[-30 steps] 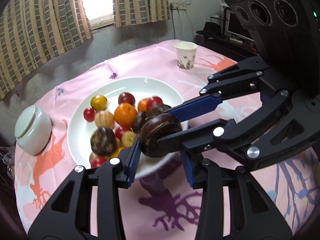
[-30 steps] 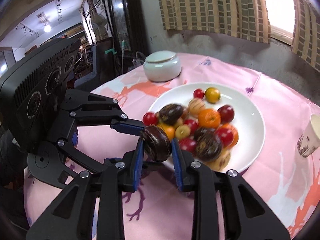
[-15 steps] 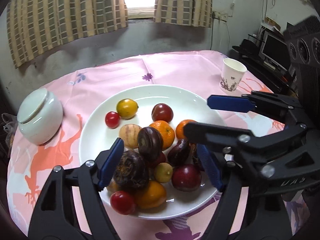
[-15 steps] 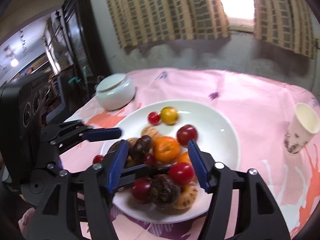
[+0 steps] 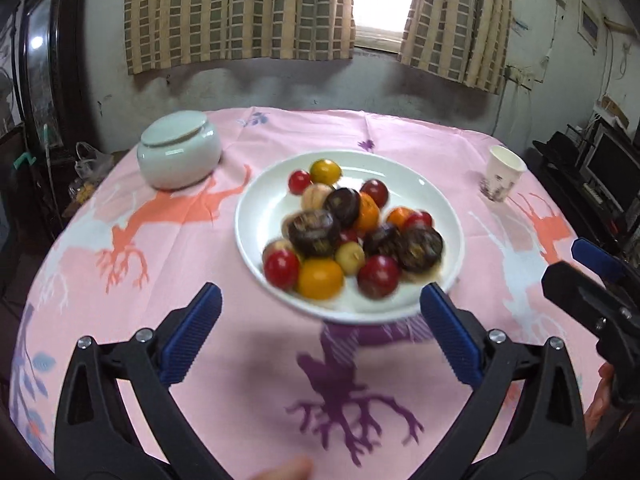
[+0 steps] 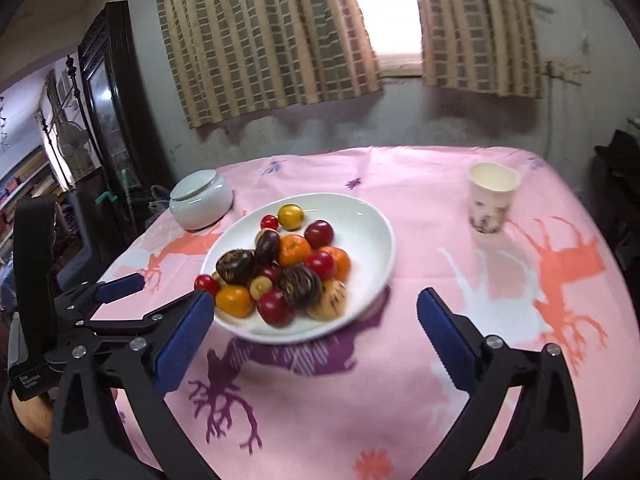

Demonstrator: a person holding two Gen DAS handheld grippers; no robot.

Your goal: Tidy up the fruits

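A pale green lidded ceramic jar (image 5: 179, 155) stands left of the white round plate (image 5: 256, 216) piled with fruits (image 5: 348, 236). A paper cup (image 5: 502, 174) stands right. The left gripper (image 5: 320, 332) and right gripper (image 6: 312, 336) are opening, nothing between. A label beside reads "Data Acquisition System".

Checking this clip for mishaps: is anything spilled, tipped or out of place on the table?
Nothing stands out. All the fruit sits heaped inside the white plate, none on the pink tablecloth. The paper cup and the lidded ceramic jar stand upright.
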